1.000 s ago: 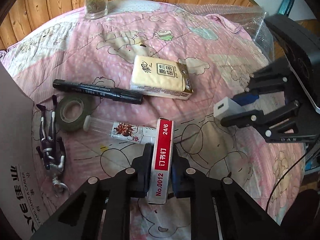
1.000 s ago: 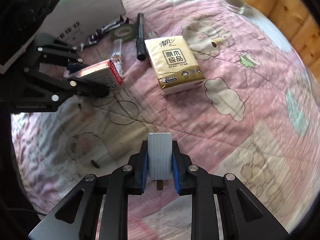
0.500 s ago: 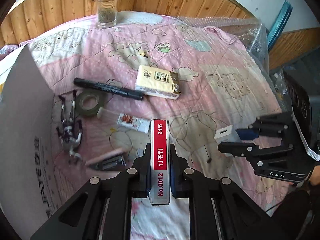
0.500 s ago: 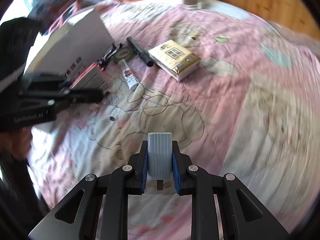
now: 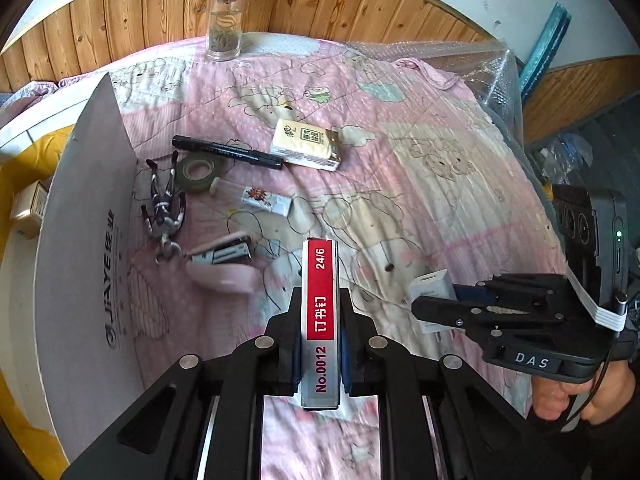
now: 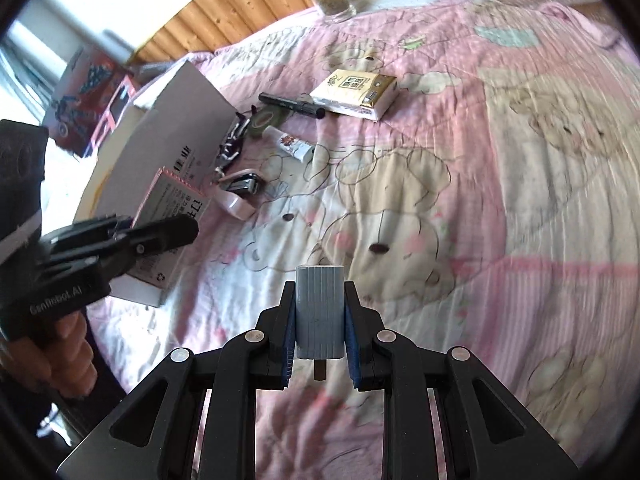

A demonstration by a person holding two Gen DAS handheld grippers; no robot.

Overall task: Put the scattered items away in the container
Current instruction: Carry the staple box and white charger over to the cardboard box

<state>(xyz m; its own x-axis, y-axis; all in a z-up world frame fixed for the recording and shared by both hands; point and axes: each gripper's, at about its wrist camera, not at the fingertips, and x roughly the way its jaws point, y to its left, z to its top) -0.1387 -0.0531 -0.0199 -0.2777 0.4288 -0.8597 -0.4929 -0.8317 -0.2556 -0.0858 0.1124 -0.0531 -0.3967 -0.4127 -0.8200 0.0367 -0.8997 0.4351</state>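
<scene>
My left jaws (image 5: pixel 320 344) are clamped on a box of staples (image 5: pixel 321 320), red label up, held above the pink bedspread (image 5: pixel 420 184) at six o'clock in the left wrist view; my right jaws (image 6: pixel 320 332) are shut tight around a small grey ribbed charger plug (image 6: pixel 319 308), one prong showing beneath it. From the left camera the right gripper sits at three to four o'clock with a hand (image 5: pixel 576 400) on its grip. Just past the staple box, toward ten o'clock, a pink stapler (image 5: pixel 224 260) lies open on the bed, and beyond it a small dark action figure (image 5: pixel 164 204) sprawls beside the wall of the white cardboard box (image 5: pixel 88 240), the container, which fills the nine o'clock side. Further on, toward eleven o'clock, a white tube (image 5: pixel 256 198) lies just beside a roll of dark green tape (image 5: pixel 199 172), with a black marker (image 5: pixel 228 152) behind them, its tip close to a pack of tissues (image 5: pixel 306 144) near twelve o'clock. Farthest, at the bed's head against the wooden wall panelling (image 5: pixel 340 8), stands a glass jar (image 5: pixel 225 16) with a grey lid
</scene>
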